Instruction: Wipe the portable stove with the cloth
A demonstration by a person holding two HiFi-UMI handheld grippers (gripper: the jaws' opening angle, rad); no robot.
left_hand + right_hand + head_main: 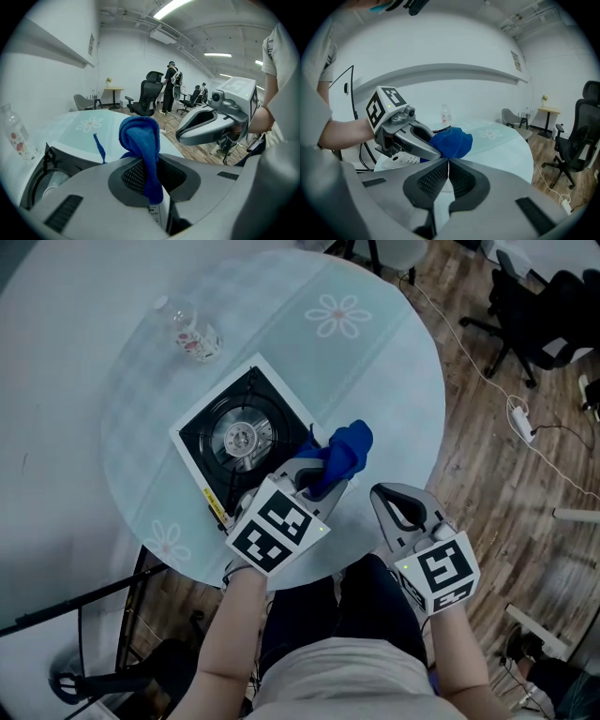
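Note:
The portable stove [239, 440], black-topped with a white rim and a round burner, sits on the round glass table [394, 362]. My left gripper [319, 481] is shut on the blue cloth [343, 452], which bunches up beyond the jaw tips just off the stove's right corner. In the left gripper view the blue cloth [142, 143] hangs pinched between the jaws, with the stove [56, 164] low at the left. My right gripper [401, 507] hovers at the table's near edge, jaws closed on nothing; its own view shows the cloth [451, 143] ahead.
A clear plastic bottle [191, 334] lies on the far left of the table. Office chairs [534, 320] and a power strip with cable [521, 423] are on the wooden floor to the right. A person [169, 86] stands by chairs in the distance.

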